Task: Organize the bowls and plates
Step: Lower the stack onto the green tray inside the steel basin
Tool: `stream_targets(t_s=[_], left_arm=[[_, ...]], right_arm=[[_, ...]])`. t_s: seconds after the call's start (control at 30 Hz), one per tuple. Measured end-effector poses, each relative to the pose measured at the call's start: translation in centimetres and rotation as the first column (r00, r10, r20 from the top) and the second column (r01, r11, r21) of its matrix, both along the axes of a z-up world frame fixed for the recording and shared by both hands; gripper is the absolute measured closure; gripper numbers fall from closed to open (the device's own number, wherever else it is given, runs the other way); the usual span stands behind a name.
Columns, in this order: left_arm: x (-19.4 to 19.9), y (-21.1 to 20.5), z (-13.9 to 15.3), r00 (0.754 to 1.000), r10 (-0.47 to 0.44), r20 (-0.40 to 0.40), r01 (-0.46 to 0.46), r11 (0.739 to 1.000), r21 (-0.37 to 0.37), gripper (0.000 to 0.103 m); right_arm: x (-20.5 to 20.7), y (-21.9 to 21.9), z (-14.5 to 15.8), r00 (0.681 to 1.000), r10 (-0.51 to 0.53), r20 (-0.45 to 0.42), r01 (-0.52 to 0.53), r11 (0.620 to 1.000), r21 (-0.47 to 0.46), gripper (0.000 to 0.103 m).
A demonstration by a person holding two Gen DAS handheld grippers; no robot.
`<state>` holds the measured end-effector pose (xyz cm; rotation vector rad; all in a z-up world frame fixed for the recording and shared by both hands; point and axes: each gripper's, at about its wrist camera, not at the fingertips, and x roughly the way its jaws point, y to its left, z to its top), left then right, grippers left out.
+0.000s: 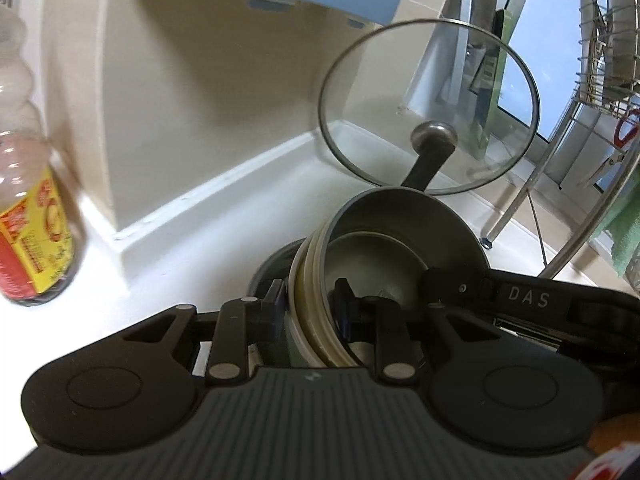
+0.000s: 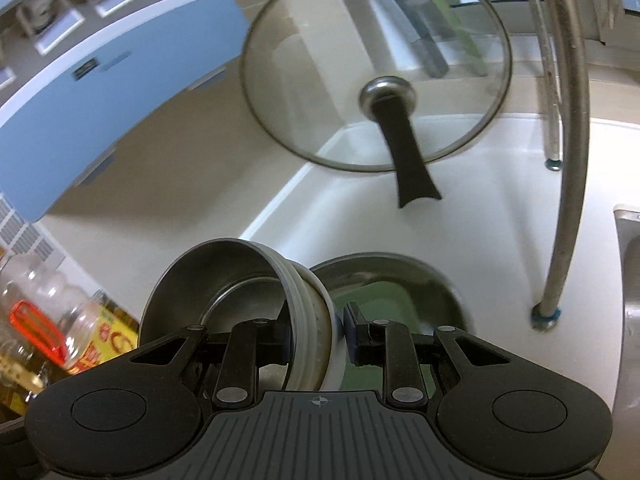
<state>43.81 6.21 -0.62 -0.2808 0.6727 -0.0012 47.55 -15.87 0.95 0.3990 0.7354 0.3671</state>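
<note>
Left wrist view: left tongs (image 1: 308,312) and right tongs (image 2: 316,334) both pinch the nested bowl stack's (image 1: 360,256) rims, sharing its weight above the bench (image 1: 192,240); glass lid (image 1: 428,108) at one o'clock.

- Both views are evenly lit by soft indoor light, with pale daylight from the window (image 1: 516,80) at two o'clock.
- The glass lid (image 2: 376,64) and bottle (image 1: 28,184) at nine o'clock are smeared by motion blur.
- Fisheye bending curves straight lines near the edges.
</note>
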Motion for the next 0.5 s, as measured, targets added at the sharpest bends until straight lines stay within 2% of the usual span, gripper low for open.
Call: stream_targets(t_s=[0.5], left_arm=[[3.1, -1.0, -2.4, 0.996, -0.015, -0.089, 0.014, 1.0, -0.011, 0.08]], right_arm=[[3.3, -1.4, -2.8, 0.995, -0.033, -0.092, 0.031, 0.999, -0.021, 0.078]])
